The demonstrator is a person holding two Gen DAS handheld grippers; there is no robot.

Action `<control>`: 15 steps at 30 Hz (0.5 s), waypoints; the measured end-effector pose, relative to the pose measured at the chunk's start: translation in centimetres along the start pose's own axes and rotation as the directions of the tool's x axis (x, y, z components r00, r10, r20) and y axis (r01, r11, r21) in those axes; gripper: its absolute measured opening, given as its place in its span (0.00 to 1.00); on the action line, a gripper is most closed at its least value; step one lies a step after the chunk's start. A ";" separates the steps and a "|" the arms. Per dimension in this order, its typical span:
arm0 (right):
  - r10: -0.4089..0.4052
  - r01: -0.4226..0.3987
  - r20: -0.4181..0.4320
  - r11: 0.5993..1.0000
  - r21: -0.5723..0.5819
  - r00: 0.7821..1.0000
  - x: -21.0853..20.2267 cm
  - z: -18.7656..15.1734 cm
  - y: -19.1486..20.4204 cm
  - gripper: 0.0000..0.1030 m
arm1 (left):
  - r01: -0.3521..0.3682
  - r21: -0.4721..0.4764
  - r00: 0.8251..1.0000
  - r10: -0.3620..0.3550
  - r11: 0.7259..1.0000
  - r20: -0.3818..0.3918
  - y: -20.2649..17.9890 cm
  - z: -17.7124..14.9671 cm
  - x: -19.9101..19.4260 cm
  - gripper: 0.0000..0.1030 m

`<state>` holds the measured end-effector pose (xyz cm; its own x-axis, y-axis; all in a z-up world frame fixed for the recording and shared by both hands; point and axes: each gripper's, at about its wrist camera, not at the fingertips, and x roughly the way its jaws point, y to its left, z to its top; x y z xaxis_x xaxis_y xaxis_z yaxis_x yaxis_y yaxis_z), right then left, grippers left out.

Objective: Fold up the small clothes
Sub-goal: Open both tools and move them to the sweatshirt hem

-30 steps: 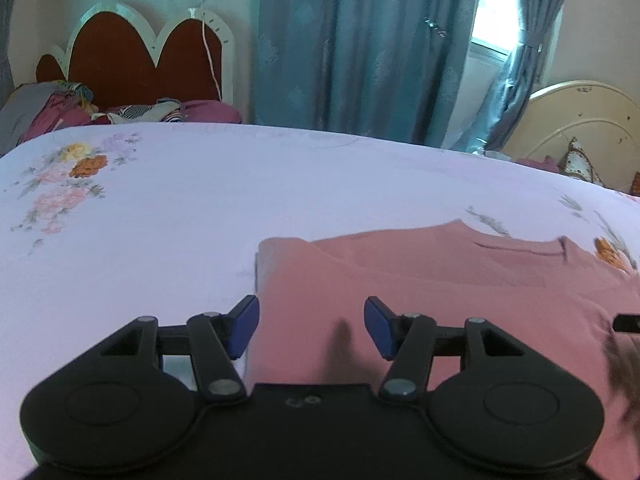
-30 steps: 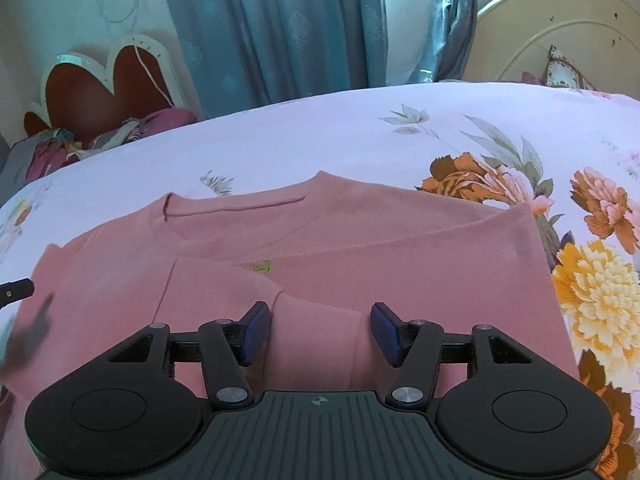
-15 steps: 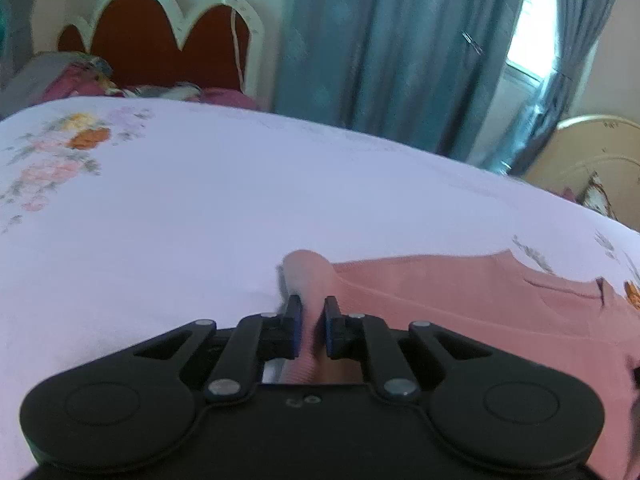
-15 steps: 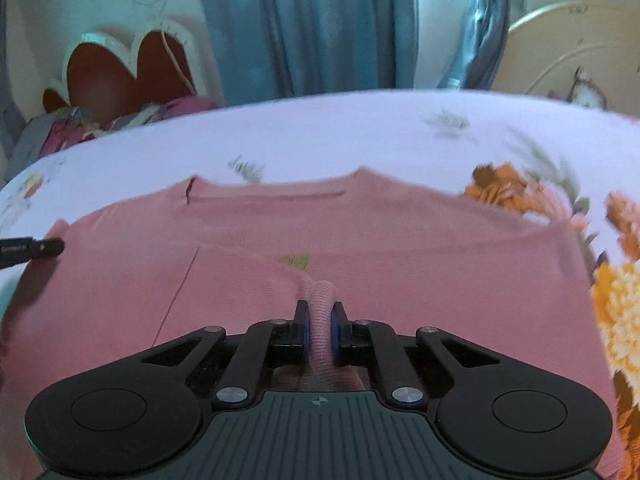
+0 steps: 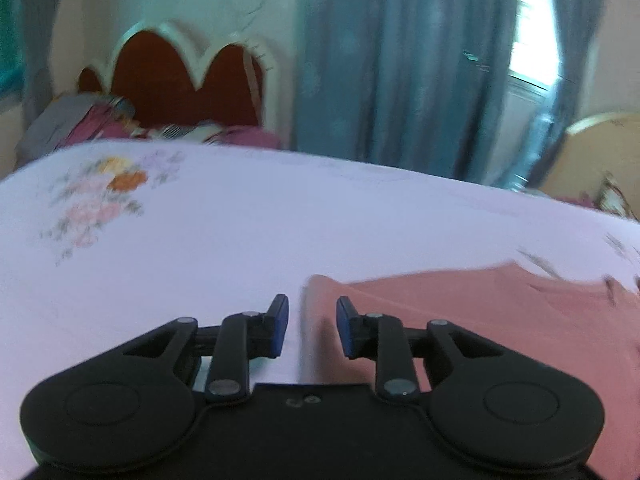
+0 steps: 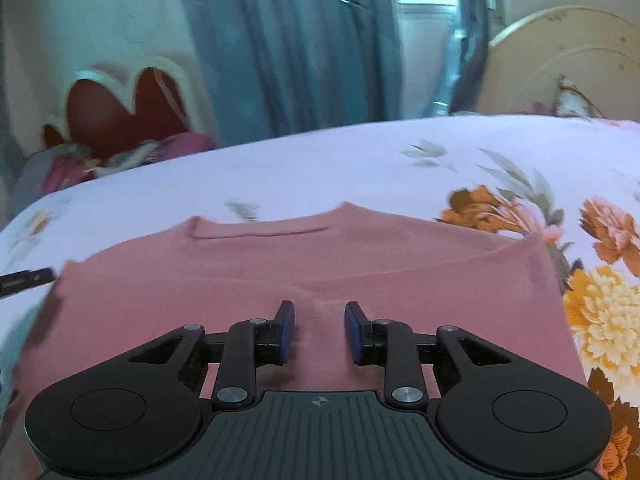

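A pink shirt lies flat on the flowered bed sheet, neckline away from me. In the left wrist view the pink shirt fills the lower right, its left edge running between the fingers. My left gripper is open over that edge, holding nothing. My right gripper is open over the shirt's front middle, where a small raised pinch of cloth sits between the blue pads. The left gripper's tip shows at the shirt's left corner.
The sheet stretches wide to the left of the shirt. A red scalloped headboard with a pile of clothes stands at the far left, blue curtains behind. A cream headboard is at the far right.
Half a second ago both grippers were shut on folds of the shirt. Both have opened and let go of the cloth, which lies on the bed. The cameras are in motion.
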<state>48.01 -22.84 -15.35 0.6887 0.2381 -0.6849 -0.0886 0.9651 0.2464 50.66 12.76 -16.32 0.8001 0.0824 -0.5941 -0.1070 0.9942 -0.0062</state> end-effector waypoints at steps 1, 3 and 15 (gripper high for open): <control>0.019 -0.019 -0.015 1.000 -0.005 1.000 -0.3 -0.4 0.3 0.27 | 0.024 0.017 1.000 -0.024 1.000 -0.002 -0.5 -0.3 -0.9 0.26; 0.035 -0.035 -0.044 0.999 -0.005 0.998 -0.3 -1.1 0.9 0.27 | 0.059 0.039 0.998 -0.058 0.997 -0.018 -1.4 -1.2 -2.3 0.26; -0.001 -0.001 -0.107 1.000 -0.027 0.994 -0.4 -4.1 0.8 0.27 | 0.084 0.047 0.988 -0.077 0.995 -0.135 -1.7 -6.4 -4.1 0.28</control>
<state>44.72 -21.75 -17.74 0.6080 0.2470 -0.7545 -0.1088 0.9673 0.2290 43.81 10.29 -19.05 0.7187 -0.0049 -0.6953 -0.0114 0.9998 -0.0188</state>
